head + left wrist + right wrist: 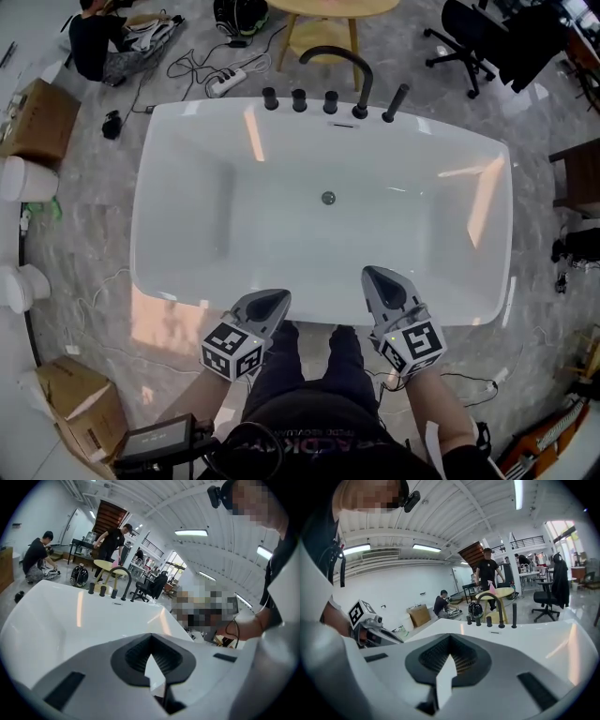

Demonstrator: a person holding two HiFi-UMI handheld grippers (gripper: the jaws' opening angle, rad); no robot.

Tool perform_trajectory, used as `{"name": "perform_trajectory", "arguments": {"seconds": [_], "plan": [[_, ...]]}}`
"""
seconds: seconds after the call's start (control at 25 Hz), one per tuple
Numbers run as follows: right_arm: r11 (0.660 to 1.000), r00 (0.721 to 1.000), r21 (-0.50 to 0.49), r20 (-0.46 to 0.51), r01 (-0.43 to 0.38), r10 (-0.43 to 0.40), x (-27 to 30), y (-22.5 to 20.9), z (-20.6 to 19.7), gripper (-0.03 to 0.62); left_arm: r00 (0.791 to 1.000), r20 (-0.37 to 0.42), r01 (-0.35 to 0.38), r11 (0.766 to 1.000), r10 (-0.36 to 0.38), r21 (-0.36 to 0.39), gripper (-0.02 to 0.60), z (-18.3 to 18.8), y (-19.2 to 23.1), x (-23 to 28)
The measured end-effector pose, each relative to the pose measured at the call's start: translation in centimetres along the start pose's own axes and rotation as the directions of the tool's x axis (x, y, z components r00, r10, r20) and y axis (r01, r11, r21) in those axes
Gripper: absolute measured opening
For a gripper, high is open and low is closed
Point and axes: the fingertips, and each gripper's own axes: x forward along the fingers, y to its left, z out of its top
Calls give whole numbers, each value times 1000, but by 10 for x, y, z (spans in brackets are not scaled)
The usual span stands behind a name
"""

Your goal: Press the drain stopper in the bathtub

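- The small round grey metal drain stopper sits in the middle of the floor of the white glossy freestanding bathtub, well apart from both grippers.
- The left gripper and the right gripper hover over the tub's near rim, just in front of the person's legs. Pressing has not begun.
- Each gripper's own view shows its jaws brought together at the tips, with only a narrow hollow between the ribbed black pads and nothing held: left gripper, right gripper.
- Risk 1: the stopper is small and the tub floor is slick. A closed jaw tip landing off-centre would likely skid off the cap or tilt it rather than click it down.
- Risk 2: the reach is long and downward over the rim. Leaning in could knock a gripper body against the tub edge and spoil the aim.
- Risk 3: neither gripper view currently has the stopper in frame, so aim depends on the head view until a gripper is pointed down.
- Only the head view shows the stopper and the whole basin. It also shows the black curved faucet spout at the far rim.
- The gripper views look across the rim instead. They show a standing person in black beside a round wooden table.
- The right gripper view also catches the left gripper's marker cube.
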Motion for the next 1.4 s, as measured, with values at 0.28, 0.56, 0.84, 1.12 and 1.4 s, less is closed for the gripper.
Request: {"name": "perform_trajectory", "arguments": {"seconds": [0.28, 0.56, 0.84, 1.12, 1.4], "plan": [[999, 999, 34, -35, 14, -13, 35, -24, -20, 14, 999, -8, 34, 999, -34, -39, 3, -14, 11, 24], [998, 992, 58, -125, 9, -2, 81, -58, -60, 14, 1000, -6, 24, 998, -25, -50, 3, -33, 24, 41], [1000, 966, -31, -256, 5, -13, 157, -104, -122, 14, 999, -25, -37, 998, 38, 44, 3, -61, 54, 52], [995, 912, -99, -409, -2, -39, 234, -144, -198, 14, 999, 18, -41, 999, 42, -30, 3, -76, 85, 67], [989, 843, -146, -530, 13, -89, 297, -192, -275, 14, 987, 155, -32, 997, 42, -65, 3, -75, 109, 94]]}}
